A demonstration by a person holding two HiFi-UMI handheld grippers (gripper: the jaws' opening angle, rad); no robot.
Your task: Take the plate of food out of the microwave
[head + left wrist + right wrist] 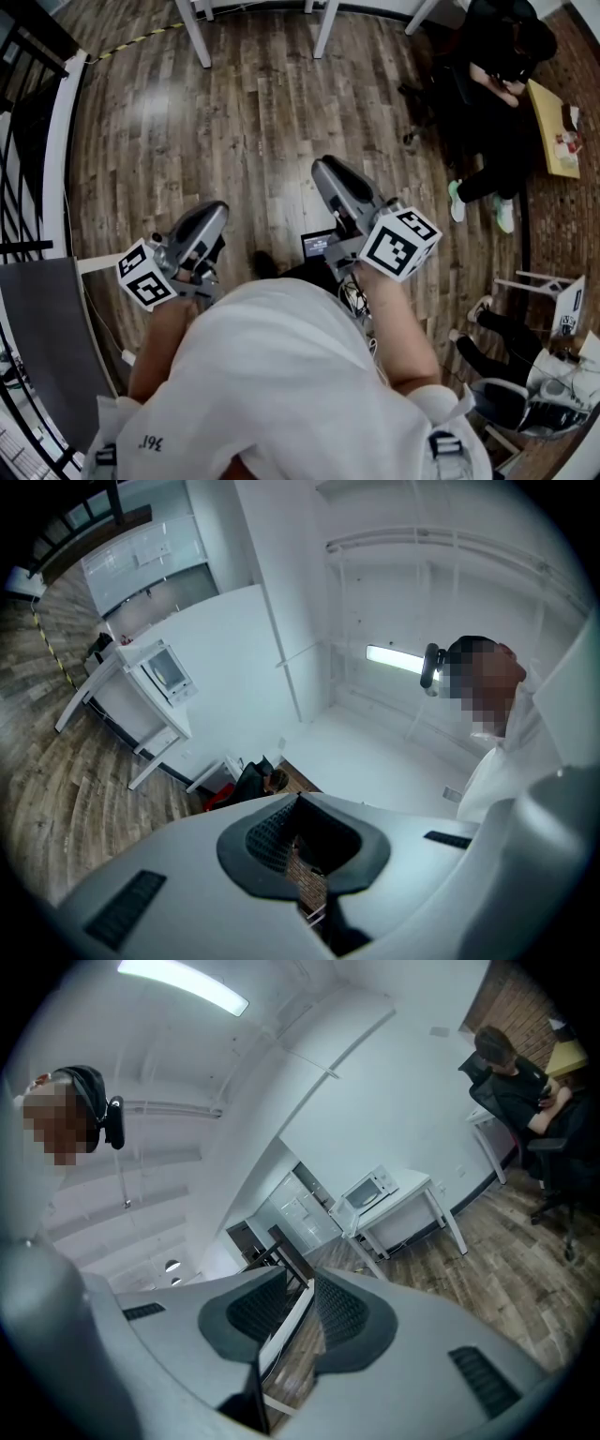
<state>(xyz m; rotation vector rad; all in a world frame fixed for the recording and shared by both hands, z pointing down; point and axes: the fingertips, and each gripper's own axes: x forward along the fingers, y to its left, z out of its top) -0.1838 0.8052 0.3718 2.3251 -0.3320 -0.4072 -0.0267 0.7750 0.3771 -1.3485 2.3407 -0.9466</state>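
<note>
A white microwave (pixel 368 1190) stands on a white table (pixel 427 1199) far across the room; it also shows small in the left gripper view as the microwave (pixel 164 670). No plate of food can be made out. Both grippers are held close to the body over the wooden floor (pixel 253 122), far from the microwave. My left gripper (pixel 214 214) is shut, its tips meeting with nothing between them (pixel 298 799). My right gripper (pixel 330 171) stands open by a narrow gap, holding nothing (pixel 300 1279).
White table legs (pixel 202 33) stand at the far edge of the floor. A seated person in black (pixel 502 56) is by a yellow table (pixel 551 131) at the right. Another person's legs (pixel 506 337) are at the lower right. A dark railing (pixel 28 141) runs along the left.
</note>
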